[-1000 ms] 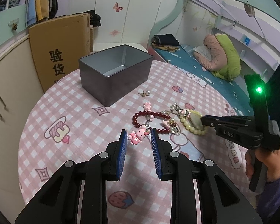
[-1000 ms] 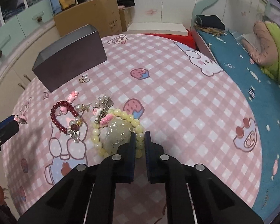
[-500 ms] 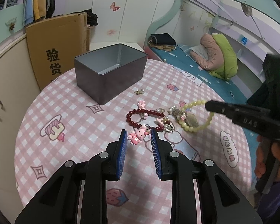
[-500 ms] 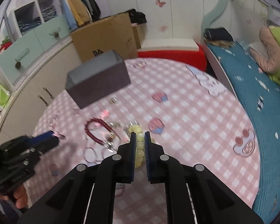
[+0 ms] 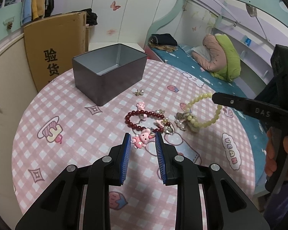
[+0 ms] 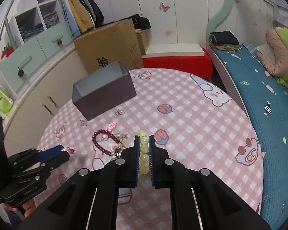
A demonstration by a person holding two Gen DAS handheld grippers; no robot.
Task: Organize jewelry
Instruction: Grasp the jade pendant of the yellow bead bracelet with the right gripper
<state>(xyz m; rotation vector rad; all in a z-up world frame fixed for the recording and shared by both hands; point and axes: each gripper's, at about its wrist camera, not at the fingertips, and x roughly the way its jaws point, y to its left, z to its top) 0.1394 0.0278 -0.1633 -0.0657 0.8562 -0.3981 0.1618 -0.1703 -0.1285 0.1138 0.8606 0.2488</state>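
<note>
My right gripper (image 6: 144, 140) is shut on a pale yellow bead bracelet (image 6: 144, 153) and holds it lifted above the table; in the left wrist view the bracelet (image 5: 203, 111) hangs from the right gripper (image 5: 214, 96), its charm end still low by the table. My left gripper (image 5: 142, 140) is open, with a pink bunny charm (image 5: 143, 138) lying between its tips. A dark red bead bracelet (image 5: 144, 118) lies just beyond. An open grey tin box (image 5: 109, 72) stands at the back of the table.
A pearl earring (image 5: 139, 92) and a small pink charm (image 5: 140, 105) lie near the tin. The round table has a pink checked cloth (image 5: 67, 124). A cardboard box (image 5: 55, 48) and cupboards stand behind; a bed (image 5: 211, 71) is to the right.
My right gripper has lifted the yellow bead bracelet off the table and raised it. The left gripper has stayed open around the bunny charm.
</note>
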